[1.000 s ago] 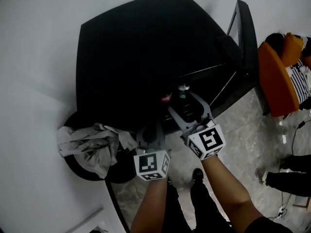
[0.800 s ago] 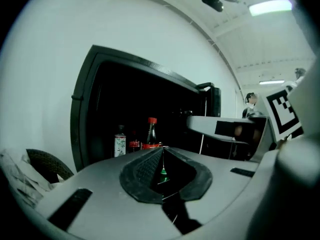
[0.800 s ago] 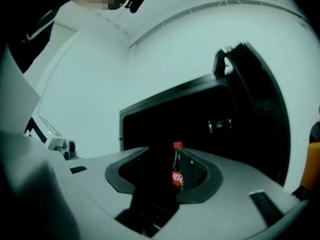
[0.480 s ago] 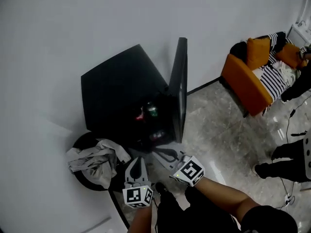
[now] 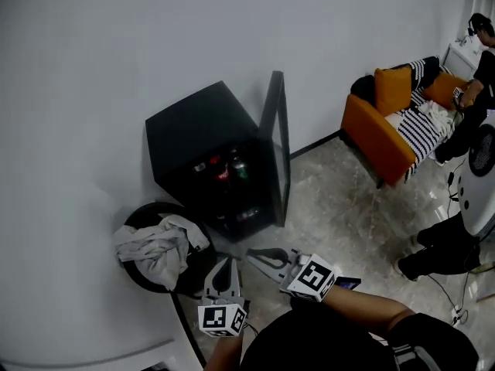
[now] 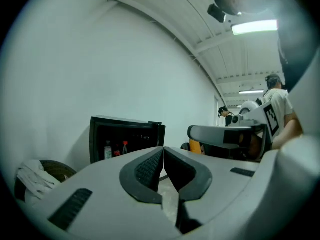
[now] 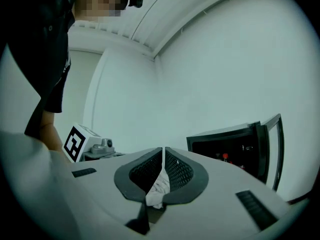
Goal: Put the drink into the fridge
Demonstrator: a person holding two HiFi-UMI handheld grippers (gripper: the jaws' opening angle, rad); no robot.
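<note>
The black fridge (image 5: 203,141) stands against the white wall with its door (image 5: 275,149) swung open. Several drink bottles (image 5: 229,170) stand on its upper shelf; they also show small in the left gripper view (image 6: 108,150). Both grippers hang well in front of the fridge, apart from it. My left gripper (image 5: 224,263) is shut with nothing between its jaws (image 6: 163,150). My right gripper (image 5: 253,253) has just been closing and is shut, also with nothing in it (image 7: 163,150). The fridge (image 7: 227,145) lies right of its jaws.
A round black basket (image 5: 143,215) with a heap of pale cloth (image 5: 158,250) sits left of the fridge. An orange sofa (image 5: 380,134) with striped cushions stands at the right. People sit by it (image 5: 445,250). Grey tiled floor (image 5: 340,207) lies between.
Both grippers have drawn back and up from the fridge's inside. The right gripper, open round a bottle a second ago, is shut and empty; the bottle stays on the shelf.
</note>
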